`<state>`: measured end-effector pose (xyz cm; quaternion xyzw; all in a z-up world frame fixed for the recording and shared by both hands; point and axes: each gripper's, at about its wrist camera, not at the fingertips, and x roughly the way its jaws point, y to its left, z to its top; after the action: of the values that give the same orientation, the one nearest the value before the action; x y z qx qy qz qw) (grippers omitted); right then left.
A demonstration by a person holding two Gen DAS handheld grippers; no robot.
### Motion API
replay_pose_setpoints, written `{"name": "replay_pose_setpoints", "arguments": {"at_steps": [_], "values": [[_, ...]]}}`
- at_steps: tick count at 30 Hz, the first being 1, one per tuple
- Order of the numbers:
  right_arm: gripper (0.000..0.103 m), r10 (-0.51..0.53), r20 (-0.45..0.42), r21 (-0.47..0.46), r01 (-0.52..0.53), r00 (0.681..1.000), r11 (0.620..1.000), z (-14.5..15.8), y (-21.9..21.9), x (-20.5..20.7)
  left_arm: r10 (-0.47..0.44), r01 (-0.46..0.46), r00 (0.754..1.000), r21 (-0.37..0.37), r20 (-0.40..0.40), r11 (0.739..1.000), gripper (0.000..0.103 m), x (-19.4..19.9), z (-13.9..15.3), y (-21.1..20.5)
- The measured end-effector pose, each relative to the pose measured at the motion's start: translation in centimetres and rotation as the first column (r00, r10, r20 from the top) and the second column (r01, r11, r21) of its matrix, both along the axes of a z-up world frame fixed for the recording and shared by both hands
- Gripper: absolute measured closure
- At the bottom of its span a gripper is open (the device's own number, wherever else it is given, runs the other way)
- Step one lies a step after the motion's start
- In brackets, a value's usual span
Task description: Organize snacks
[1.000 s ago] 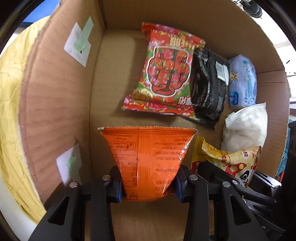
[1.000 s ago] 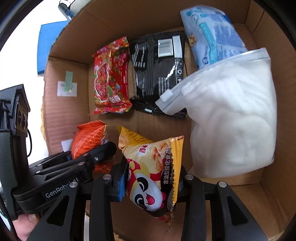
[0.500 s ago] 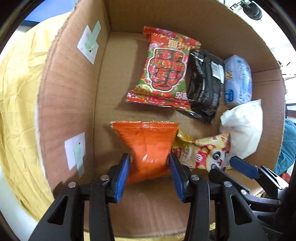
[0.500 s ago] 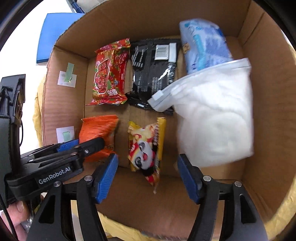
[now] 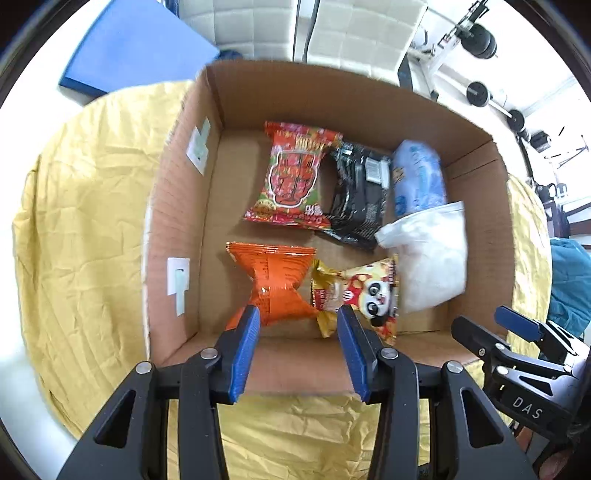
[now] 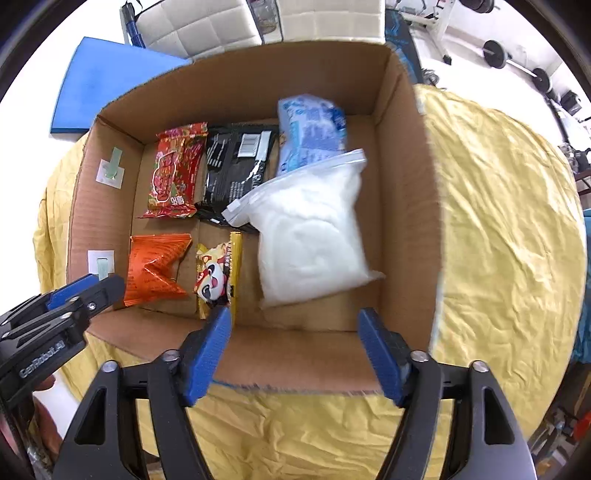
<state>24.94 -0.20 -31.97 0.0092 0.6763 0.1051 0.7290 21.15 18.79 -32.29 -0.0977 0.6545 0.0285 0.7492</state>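
Note:
An open cardboard box (image 5: 177,206) (image 6: 406,184) holds several snacks. An orange packet (image 5: 273,280) (image 6: 155,269) lies at the near left, pinched in at its waist. Beside it lies a yellow panda packet (image 5: 369,291) (image 6: 218,273). Behind them are a red packet (image 5: 295,173) (image 6: 173,173), a black packet (image 5: 358,195) (image 6: 232,166), a blue packet (image 5: 417,177) (image 6: 310,129) and a white zip bag (image 5: 428,251) (image 6: 314,236). My left gripper (image 5: 297,325) hangs open above the box's near edge, holding nothing. My right gripper (image 6: 293,325) is open too, above the near wall.
The box rests on a crumpled yellow cloth (image 5: 81,221) (image 6: 509,221). A blue board (image 5: 136,48) (image 6: 110,81) lies behind it at the left. White padded chairs (image 5: 332,29) and barbell weights (image 5: 480,40) stand farther back. White tape patches (image 5: 179,277) mark the left wall.
Both grippers let go of their packets and drew back up out of the box. The orange and panda packets now lie on the box floor.

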Motion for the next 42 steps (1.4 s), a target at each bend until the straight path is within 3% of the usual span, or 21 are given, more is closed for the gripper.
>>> {"name": "replay_pose_setpoints", "arguments": {"at_steps": [7, 9, 12, 15, 22, 33, 42], "values": [[0.005, -0.006, 0.082, -0.052, 0.010, 0.997, 0.999, 3.6, -1.3, -1.4, -0.007, 0.003, 0.997, 0.053, 0.071, 0.999, 0.054, -1.5, 3.5, -1.1], [0.000, -0.008, 0.103, -0.060, 0.014, 0.995, 0.998, 4.4, -1.7, -1.9, -0.007, 0.001, 0.996, 0.068, 0.091, 0.998, 0.032, -1.7, 4.2, -1.1], [0.000, -0.013, 0.120, -0.058, 0.020, 0.993, 0.998, 5.4, -2.1, -2.5, 0.001, -0.014, 0.992, 0.102, 0.126, 0.995, 0.012, -2.5, 6.4, -1.2], [0.000, -0.022, 0.142, -0.052, 0.029, 0.990, 0.998, 6.5, -2.5, -2.9, 0.006, -0.023, 0.989, 0.114, 0.149, 0.993, 0.006, -2.8, 7.1, -1.5], [0.000, -0.036, 0.189, -0.015, 0.039, 0.981, 0.999, 11.2, -4.4, -5.9, 0.007, -0.031, 0.972, 0.099, 0.236, 0.995, 0.005, -5.6, 12.0, -3.2], [0.000, -0.033, 0.339, 0.035, 0.023, 0.940, 0.999, 22.0, -8.0, -14.0, -0.028, -0.008, 0.927, 0.094, 0.374, 0.996, 0.005, -12.4, 22.1, -6.8], [0.000, 0.000, 0.379, 0.052, -0.021, 0.925, 0.998, 26.6, -9.0, -18.4, -0.036, 0.007, 0.916, 0.074, 0.400, 0.997, 0.005, -15.7, 25.7, -8.1]]}}
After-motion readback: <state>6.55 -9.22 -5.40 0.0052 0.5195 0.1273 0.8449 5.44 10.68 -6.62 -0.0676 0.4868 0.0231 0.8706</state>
